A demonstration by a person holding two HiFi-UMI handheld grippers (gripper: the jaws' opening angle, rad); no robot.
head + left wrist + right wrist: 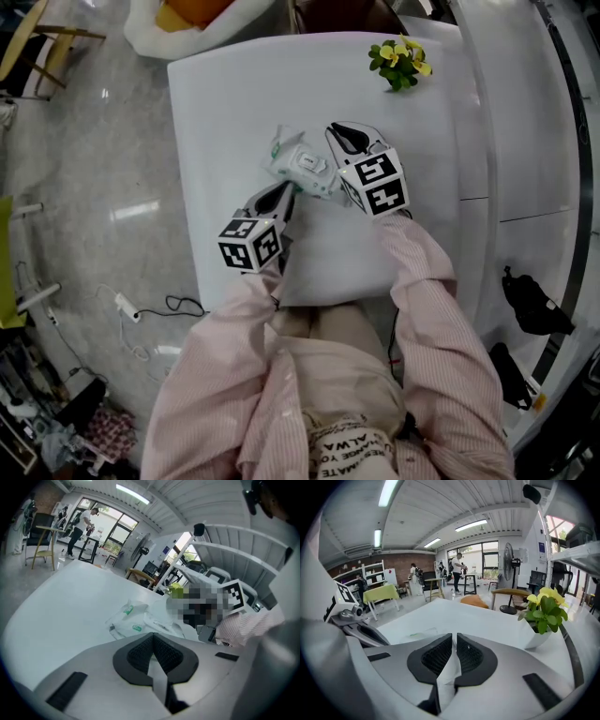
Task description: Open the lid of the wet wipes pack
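left claw (281, 194): pads together with nothing gripped; it sits at the near left edge of the pack, tip angled down toward it; I cannot tell whether it touches the film

wet wipes pack (302, 167): lies flat on the white worktop (234, 103) between the two claws; soft crumpled white film with green marks; the lid on top looks closed, though its lip is too small to make out

pack contents: no wipes show; nothing has been pulled out

right claw (342, 131): pads together and empty; just beside the pack's right side, its tip past the far corner and off the lid

step in hand: lining up on the lid, by my reading; nothing holds it yet

doing it well: pin the pack's body down with one claw, since the film is light and would likely lift with the lid; part the other claw a little and catch only the lid's free lip, not the film beneath; raise it back along its hinge, slowly

plant (401, 61): yellow flowers and green leaves in a white pot (534, 639) at the far right of the worktop; well apart from the work
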